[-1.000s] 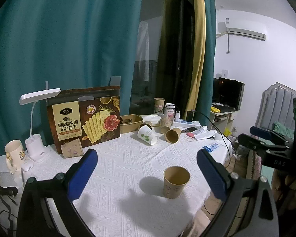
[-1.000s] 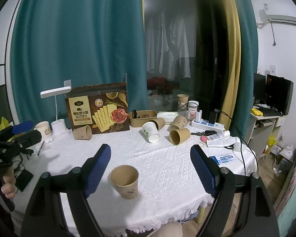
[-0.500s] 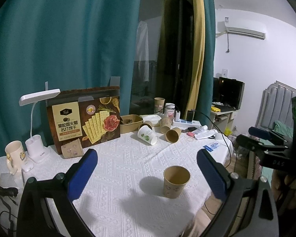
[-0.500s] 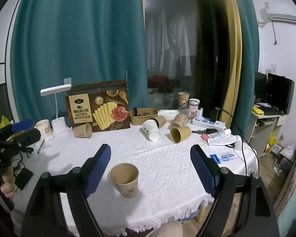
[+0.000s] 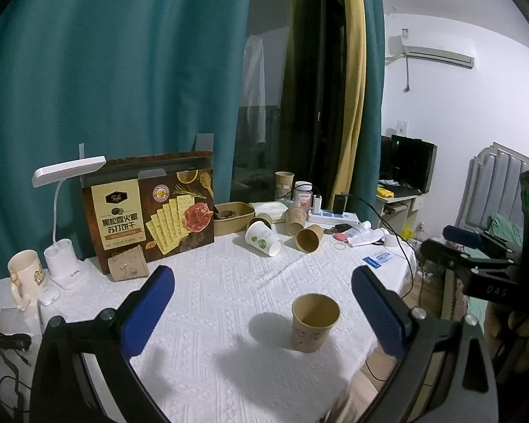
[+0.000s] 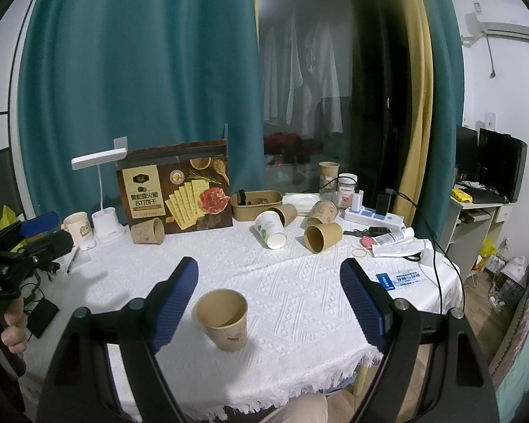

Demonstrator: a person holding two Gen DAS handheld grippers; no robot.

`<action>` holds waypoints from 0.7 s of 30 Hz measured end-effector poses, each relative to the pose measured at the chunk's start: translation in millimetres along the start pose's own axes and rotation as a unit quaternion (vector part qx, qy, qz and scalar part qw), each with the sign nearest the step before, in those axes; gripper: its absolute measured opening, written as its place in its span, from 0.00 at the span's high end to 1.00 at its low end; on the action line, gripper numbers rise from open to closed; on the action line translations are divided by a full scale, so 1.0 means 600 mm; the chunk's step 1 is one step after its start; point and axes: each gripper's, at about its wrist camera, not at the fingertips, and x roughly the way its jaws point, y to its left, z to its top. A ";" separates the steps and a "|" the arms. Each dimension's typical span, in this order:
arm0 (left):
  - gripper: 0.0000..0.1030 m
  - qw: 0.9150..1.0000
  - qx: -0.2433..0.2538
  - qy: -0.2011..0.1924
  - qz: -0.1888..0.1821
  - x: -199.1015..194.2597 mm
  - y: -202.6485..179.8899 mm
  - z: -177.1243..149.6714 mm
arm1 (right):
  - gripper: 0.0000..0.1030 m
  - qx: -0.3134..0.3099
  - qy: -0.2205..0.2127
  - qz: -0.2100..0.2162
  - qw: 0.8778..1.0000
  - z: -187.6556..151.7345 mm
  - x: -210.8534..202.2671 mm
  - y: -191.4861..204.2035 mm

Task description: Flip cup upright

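A brown paper cup (image 5: 314, 321) stands upright, mouth up, near the front of the white tablecloth (image 5: 229, 282). It also shows in the right wrist view (image 6: 224, 318). My left gripper (image 5: 262, 303) is open and empty, held above the table with the cup between its fingers and toward the right one. My right gripper (image 6: 268, 299) is open and empty, with the cup close to its left finger (image 6: 176, 303). Neither gripper touches the cup.
Several paper cups lie on their sides at the back, among them a white one (image 6: 271, 230) and a brown one (image 6: 321, 237). A cracker box (image 6: 174, 190), desk lamp (image 6: 100, 190), mug (image 6: 78, 227), tray (image 6: 255, 204) and power strip (image 6: 372, 215) stand behind.
Both views drift only slightly. The cup stays upright in place and both grippers stay open.
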 end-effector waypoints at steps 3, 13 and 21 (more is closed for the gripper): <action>0.02 1.000 0.000 0.000 0.000 0.000 0.000 0.000 | 0.22 0.000 0.000 0.001 1.000 0.000 0.000 0.000; 0.02 1.000 0.001 0.000 0.000 0.000 -0.001 0.000 | 0.22 0.000 0.001 0.000 1.000 0.001 0.000 -0.001; 0.02 1.000 0.001 0.001 0.000 0.000 -0.002 0.000 | 0.22 0.001 0.000 0.001 1.000 0.000 0.003 -0.001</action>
